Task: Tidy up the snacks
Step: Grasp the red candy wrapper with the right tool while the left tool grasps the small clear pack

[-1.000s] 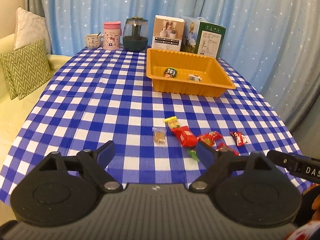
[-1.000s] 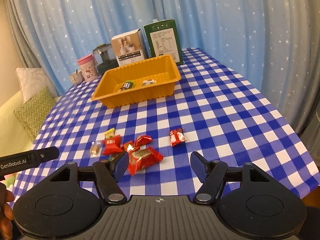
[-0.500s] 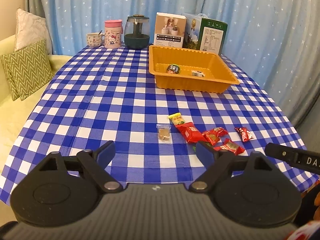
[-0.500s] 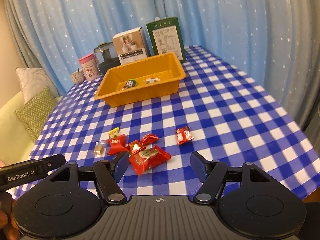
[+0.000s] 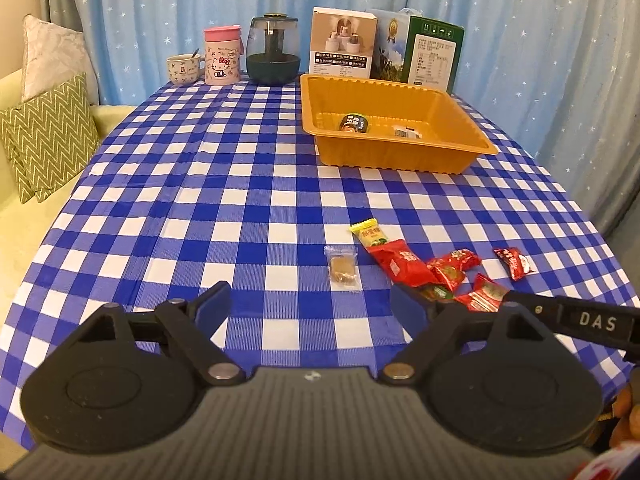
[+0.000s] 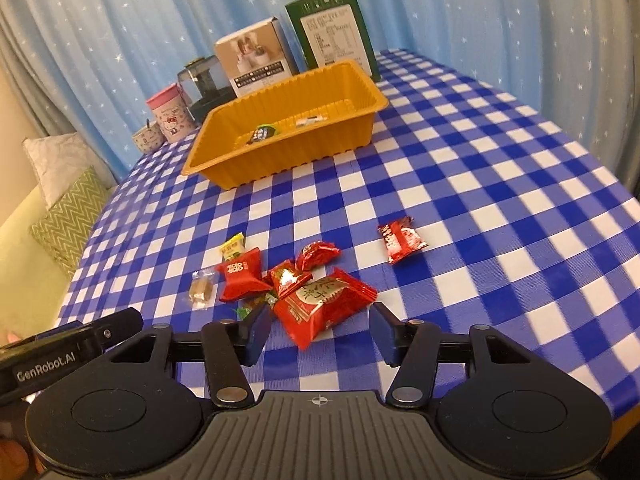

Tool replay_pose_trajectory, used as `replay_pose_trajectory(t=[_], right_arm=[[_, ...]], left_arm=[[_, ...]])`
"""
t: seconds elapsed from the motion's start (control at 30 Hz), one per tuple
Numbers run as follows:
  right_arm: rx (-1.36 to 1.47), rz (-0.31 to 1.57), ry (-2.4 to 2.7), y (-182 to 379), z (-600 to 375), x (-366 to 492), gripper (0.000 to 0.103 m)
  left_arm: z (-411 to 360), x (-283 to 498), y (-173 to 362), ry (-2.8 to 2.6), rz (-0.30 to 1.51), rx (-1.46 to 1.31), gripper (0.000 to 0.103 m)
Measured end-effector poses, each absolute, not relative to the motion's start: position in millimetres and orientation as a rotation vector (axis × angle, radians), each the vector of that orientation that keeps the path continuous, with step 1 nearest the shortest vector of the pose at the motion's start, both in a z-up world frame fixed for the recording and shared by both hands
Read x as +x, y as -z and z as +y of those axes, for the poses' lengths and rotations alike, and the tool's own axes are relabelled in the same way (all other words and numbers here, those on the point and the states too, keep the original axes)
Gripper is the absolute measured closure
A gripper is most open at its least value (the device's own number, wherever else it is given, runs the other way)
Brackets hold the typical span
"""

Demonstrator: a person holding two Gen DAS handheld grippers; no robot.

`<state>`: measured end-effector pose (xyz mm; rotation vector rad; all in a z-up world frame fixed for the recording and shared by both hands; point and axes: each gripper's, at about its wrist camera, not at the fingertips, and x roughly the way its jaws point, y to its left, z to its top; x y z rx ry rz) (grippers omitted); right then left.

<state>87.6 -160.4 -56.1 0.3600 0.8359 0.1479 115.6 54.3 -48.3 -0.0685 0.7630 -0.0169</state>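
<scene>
Several wrapped snacks lie loose on the blue checked tablecloth: a big red packet (image 6: 324, 304), smaller red ones (image 6: 239, 276), a lone red candy (image 6: 401, 240), a yellow-green bar (image 5: 370, 235) and a clear-wrapped brown sweet (image 5: 341, 269). The orange tray (image 5: 400, 156) behind them holds two small items. My right gripper (image 6: 318, 330) hovers just in front of the big red packet, its jaws closing, the packet's near end between the fingertips without pad contact. My left gripper (image 5: 310, 308) stands open just before the brown sweet, nothing between its fingers.
At the table's far edge stand a cup (image 5: 182, 69), a pink mug (image 5: 222, 56), a dark glass jar (image 5: 273, 54) and two boxes (image 5: 344, 42). Green cushions (image 5: 48, 136) lie on a sofa at the left. A blue star curtain hangs behind.
Both grippers have moved forward and lower toward the snack pile. The right gripper's fingers have drawn closer together around the big red packet's near end.
</scene>
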Motion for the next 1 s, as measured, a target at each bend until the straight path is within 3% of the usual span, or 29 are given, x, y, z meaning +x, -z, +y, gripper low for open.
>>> replay_pose_trajectory(t=[0.5,0.63,0.83,1.0], right_arm=[[0.353,0.910,-0.058,87.0,-144.4,133.3,0.049],[0.257,0.897,-0.072,89.8,-140.3,132.0,0.065],[0.168,0.872,-0.111,92.7,-138.7,125.7,0.072],[0.165,0.840,-0.124,87.0,-143.9,120.6,0.073]], left_arm=[[59.1,140.1,69.1,0.019,0.802,-0.081,0.019],[56.2,141.8,74.6,0.029,0.814,-0.080,0.019],[48.1,145.6,81.0,0.058,0.822,-0.077,0.022],[42.1,153.2,87.3,0.074,0.829,-0.060,0.034]])
